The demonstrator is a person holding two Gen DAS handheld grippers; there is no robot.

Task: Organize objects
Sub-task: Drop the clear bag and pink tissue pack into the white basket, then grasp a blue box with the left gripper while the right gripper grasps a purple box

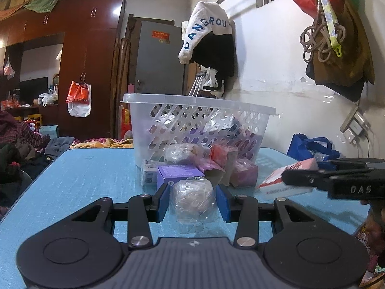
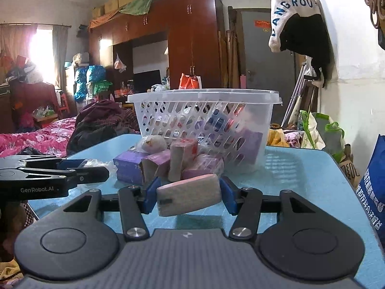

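A: Left side?
B: My left fingers (image 1: 193,201) clamp a clear-wrapped round bundle (image 1: 192,198), low over the blue bench (image 1: 79,183).

A: Middle?
B: Small purple and pink boxes (image 1: 182,172) heaped against the white slotted plastic basket (image 1: 199,122).

A: Right?
B: My right fingers (image 2: 189,197) clamp a flat pink-topped packet (image 2: 189,196), tilted, lifted clear of the bench, near the heap.

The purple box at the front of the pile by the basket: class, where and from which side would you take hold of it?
Grip the purple box across its two short side faces, coming in low from the front. Its flat top is clear, but the wrapped ball in the left gripper sits just before it and packets crowd its right.
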